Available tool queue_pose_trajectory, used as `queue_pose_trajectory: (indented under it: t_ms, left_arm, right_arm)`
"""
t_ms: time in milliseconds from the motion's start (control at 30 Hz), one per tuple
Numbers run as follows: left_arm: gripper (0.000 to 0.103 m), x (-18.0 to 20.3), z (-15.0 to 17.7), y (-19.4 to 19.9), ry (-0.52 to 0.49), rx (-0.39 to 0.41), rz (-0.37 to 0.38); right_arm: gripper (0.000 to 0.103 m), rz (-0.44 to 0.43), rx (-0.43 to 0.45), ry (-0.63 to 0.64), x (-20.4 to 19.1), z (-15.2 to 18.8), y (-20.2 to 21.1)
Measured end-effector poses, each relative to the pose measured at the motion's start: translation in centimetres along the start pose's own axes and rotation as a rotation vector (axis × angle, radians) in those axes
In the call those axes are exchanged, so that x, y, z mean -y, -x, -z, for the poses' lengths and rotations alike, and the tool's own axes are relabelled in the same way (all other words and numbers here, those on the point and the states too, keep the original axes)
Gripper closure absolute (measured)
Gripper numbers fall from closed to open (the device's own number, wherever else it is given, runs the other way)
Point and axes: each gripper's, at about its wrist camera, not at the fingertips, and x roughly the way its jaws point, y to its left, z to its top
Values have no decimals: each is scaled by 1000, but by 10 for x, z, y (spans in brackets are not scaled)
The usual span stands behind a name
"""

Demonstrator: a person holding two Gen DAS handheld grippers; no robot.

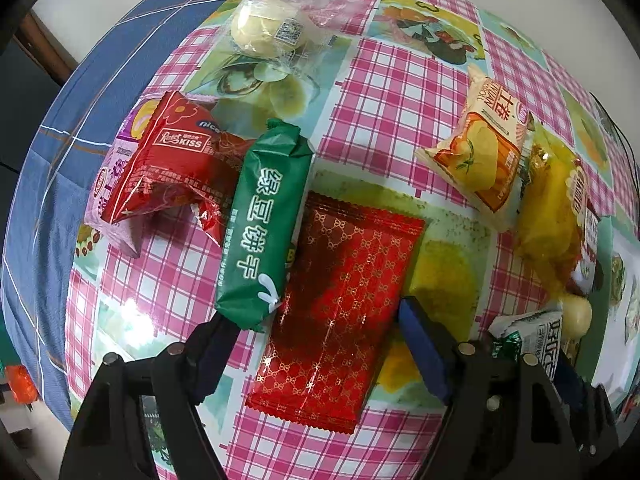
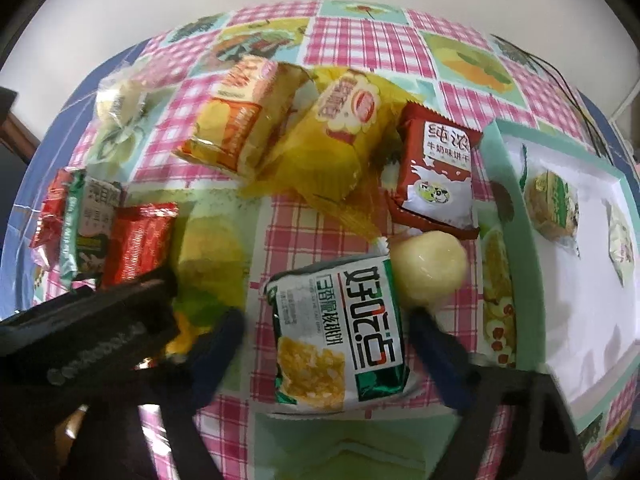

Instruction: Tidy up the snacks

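Progress check, read left to right across the plaid tablecloth point(image 1: 400, 92).

Far left: a small pile, a red "Kiss" wafer packet point(image 1: 168, 164) lying over a pink packet point(image 1: 105, 204), with a green mung-bean biscuit pack point(image 1: 264, 224) leaning against it. Behind them, apart, a clear-wrapped pale bun point(image 1: 264, 30). None of these is sorted yet.

Left gripper point(image 1: 320, 332): points down over a red gold-patterned sachet point(image 1: 340, 280), jaws spread, one pad on each side of the sachet. Pads do not appear to press it; the sachet lies flat on the cloth. Judgement: this is the left hand's next pick, not yet taken.

Centre: an orange-and-yellow snack bag point(image 2: 236, 128) and a yellow clear-film cake pack point(image 2: 332, 148) overlap; just right of them a dark-red milk biscuit packet point(image 2: 436, 176). All loose on the table.

Right gripper point(image 2: 326, 344): jaws part-open around a white-and-green crisp-rice packet point(image 2: 340, 328). The frame is blurred; the pads sit just beside the packet's edges and I see no clear pinch. A pale round wrapped ball point(image 2: 428, 268) touches the packet's upper right corner.

Far right: a white tray with mint-green rim point(image 2: 516, 216) holds only two wrapped items, a green-and-white pastry point(image 2: 554, 204) and another at the edge point(image 2: 622, 240).

Estimate: early stage. Two items appear placed, roughly ten left on the cloth.
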Motion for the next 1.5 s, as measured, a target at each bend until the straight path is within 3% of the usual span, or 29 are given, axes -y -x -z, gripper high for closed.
queue_pose_trajectory:
  t_ms: [33, 67, 233, 333, 467, 600, 1000, 1500]
  left_arm:
    - [27, 1, 0, 0, -5, 1, 2]
    - [31, 2, 1, 1, -12, 2, 4]
    - [50, 9, 4, 10, -33, 9, 36]
    - [54, 10, 6, 14, -22, 7, 74]
    - [55, 6, 8, 18, 13, -7, 132]
    - [56, 0, 11, 23, 15, -5, 143]
    - [56, -1, 17, 82, -5, 114, 145]
    - [56, 53, 37, 110, -81, 180, 159]
  right_arm:
    - [44, -5, 6, 6, -2, -1, 2]
    - [49, -13, 6, 12, -2, -1, 4]
    - [50, -17, 1, 6, 7, 0, 13]
    - [50, -18, 5, -6, 12, -1, 19]
    - [50, -36, 33, -16, 20, 1, 37]
    - [50, -49, 59, -29, 27, 0, 56]
    - [50, -92, 116, -50, 48, 4, 90]
    - [50, -94, 114, -129, 106, 7, 99]
